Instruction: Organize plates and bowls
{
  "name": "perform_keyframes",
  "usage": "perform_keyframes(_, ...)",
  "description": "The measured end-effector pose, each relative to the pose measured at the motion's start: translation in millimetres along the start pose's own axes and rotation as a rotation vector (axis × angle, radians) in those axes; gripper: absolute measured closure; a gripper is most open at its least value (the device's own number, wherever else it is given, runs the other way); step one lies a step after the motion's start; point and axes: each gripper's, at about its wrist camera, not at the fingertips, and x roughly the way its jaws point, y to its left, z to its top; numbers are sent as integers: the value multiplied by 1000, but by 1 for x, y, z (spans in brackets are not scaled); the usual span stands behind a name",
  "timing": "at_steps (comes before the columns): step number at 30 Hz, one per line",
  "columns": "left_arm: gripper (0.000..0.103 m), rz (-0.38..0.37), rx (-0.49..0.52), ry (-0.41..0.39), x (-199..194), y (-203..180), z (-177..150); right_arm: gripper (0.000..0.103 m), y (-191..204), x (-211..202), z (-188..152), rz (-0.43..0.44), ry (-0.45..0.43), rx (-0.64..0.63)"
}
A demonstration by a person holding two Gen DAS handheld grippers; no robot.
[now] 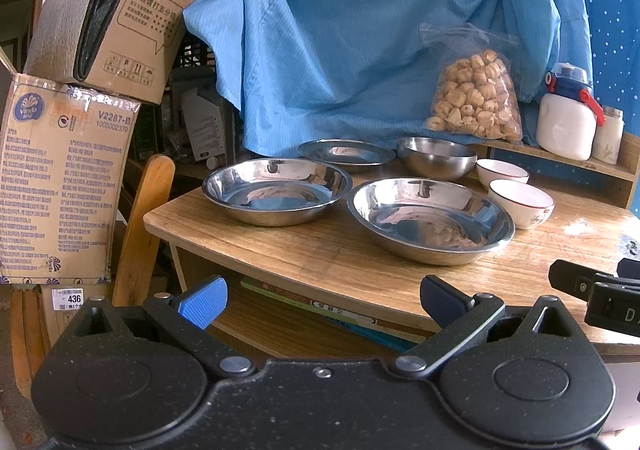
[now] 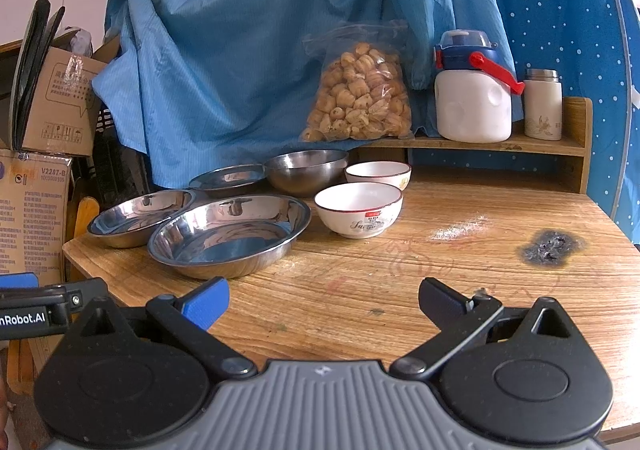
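Observation:
On the wooden table [image 1: 320,250] stand three steel plates: a near right one [image 1: 430,220], a left one [image 1: 276,190] and a far flat one [image 1: 346,151]. Behind them sits a steel bowl [image 1: 436,158] and two white ceramic bowls [image 1: 521,203] [image 1: 502,171]. The right wrist view shows the same plates [image 2: 230,234] [image 2: 138,216] [image 2: 228,179], the steel bowl [image 2: 306,170] and the white bowls [image 2: 358,214] [image 2: 378,174]. My left gripper [image 1: 322,302] is open and empty before the table's front edge. My right gripper [image 2: 324,302] is open and empty over the bare table front.
A bag of snacks [image 2: 358,94], a white bottle with a red handle [image 2: 474,90] and a small flask [image 2: 542,104] stand on a back shelf. Blue cloth hangs behind. Cardboard boxes [image 1: 60,178] and a wooden chair [image 1: 148,218] stand left of the table. A burn mark [image 2: 552,246] is at right.

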Motion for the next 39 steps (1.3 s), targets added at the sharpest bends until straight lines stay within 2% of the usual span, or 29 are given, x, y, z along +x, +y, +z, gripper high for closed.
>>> perform_keyframes(13,1,11,7,4,9,5,5,0,4,7,4,7,3,-17)
perform_keyframes(23,1,43,0,-43,24,25,27,0,18,19,31,51,-39,-91)
perform_keyframes(35,1,74,9,-92,60,61,62,0,44,51,75,177,-25,-183)
perform_keyframes(39,1,57,-18,-66,76,77,72,0,60,68,85,220,-4,-246)
